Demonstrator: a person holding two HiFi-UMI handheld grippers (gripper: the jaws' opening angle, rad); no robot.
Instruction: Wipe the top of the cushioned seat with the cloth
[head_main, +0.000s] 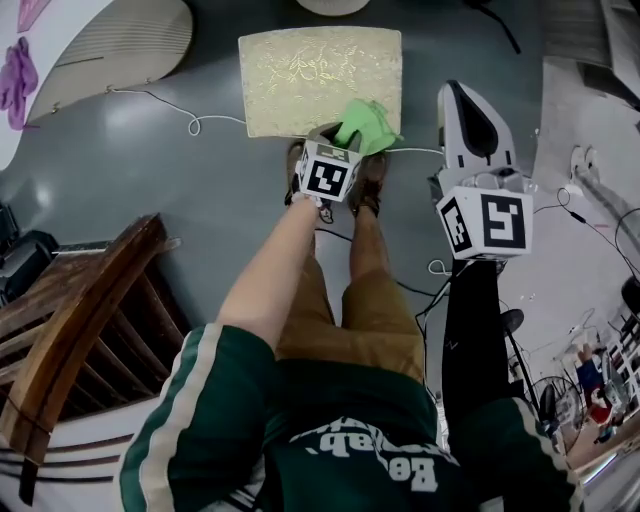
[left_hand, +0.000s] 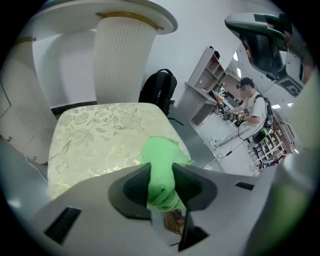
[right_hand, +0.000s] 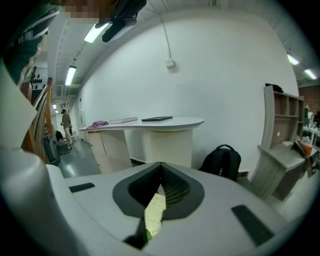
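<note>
Grips the green cloth (head_main: 366, 124) with the left tool (head_main: 343, 138), pads pinched tight on the bunched fabric, with a loose end spilling forward past the tips. Holds that cloth at the 5 o'clock corner of the cushioned seat (head_main: 300, 75), over the near edge of the pale gold, leaf-patterned top; cannot tell whether pressed onto it or just above. Fills most of the frame in the left gripper view with that seat (left_hand: 100, 132), from 9 o'clock to centre.

Holds the right tool (head_main: 462, 95) at 3 o'clock of the cloth, off the seat and above the grey floor (head_main: 200, 200), pointing toward 12 o'clock. Has its jaws together at the tips with nothing between; shows only a sliver of seat fabric through the slot beneath them in the right gripper view.

Stands with brown shoes (head_main: 372, 182) at 6 o'clock of the seat, just beside its near edge. Finds a white cable (head_main: 170, 103) trailing off at the seat's 8 o'clock, a wooden chair (head_main: 70, 330) well apart at the frame's 8 o'clock, and a black backpack (left_hand: 159, 92) beyond the seat at 1 o'clock, beside the ribbed pedestal of a white desk (left_hand: 122, 55).
</note>
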